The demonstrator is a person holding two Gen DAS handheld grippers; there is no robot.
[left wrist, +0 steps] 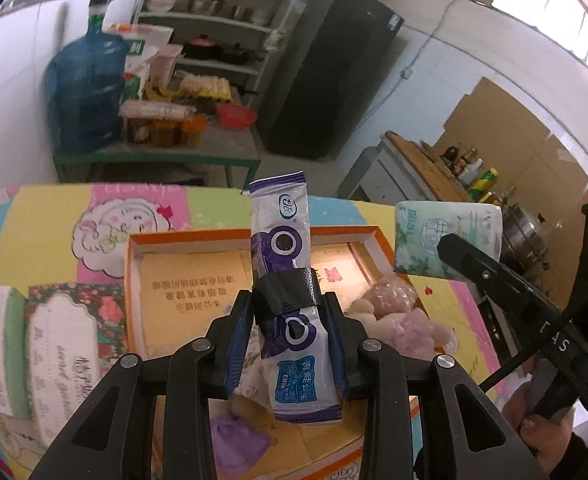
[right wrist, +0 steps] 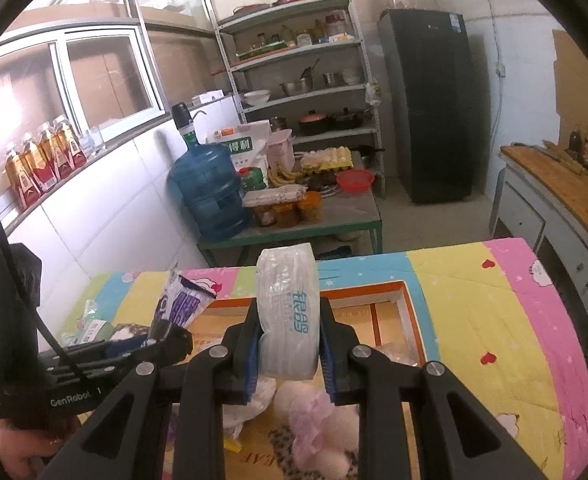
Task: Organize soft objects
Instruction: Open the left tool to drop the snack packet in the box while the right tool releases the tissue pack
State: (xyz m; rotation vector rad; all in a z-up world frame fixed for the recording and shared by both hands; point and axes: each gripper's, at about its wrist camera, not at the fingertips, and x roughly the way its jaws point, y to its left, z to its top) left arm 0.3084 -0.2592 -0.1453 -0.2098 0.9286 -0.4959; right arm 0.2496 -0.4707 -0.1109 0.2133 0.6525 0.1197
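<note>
My left gripper (left wrist: 290,312) is shut on a long purple-and-white soft packet (left wrist: 284,240) with a black band round its middle, held upright over the orange-rimmed box (left wrist: 134,272). My right gripper (right wrist: 290,336) is shut on a small white tissue pack (right wrist: 288,312) with teal lettering, also above the box (right wrist: 414,320). The same tissue pack (left wrist: 446,236) shows at the right of the left wrist view. In the right wrist view the left gripper (right wrist: 162,332) stands at the left with its packet (right wrist: 184,300). Pale pink and white plush pieces (left wrist: 398,316) and a purple pouch (left wrist: 238,440) lie inside the box.
Two tissue boxes (left wrist: 54,356) lie left of the orange box on the colourful cartoon tablecloth (right wrist: 494,320). Behind stand a green table with a blue water jug (right wrist: 208,192), a metal shelf rack (right wrist: 302,80), a black fridge (right wrist: 426,104) and a counter (right wrist: 554,188) at the right.
</note>
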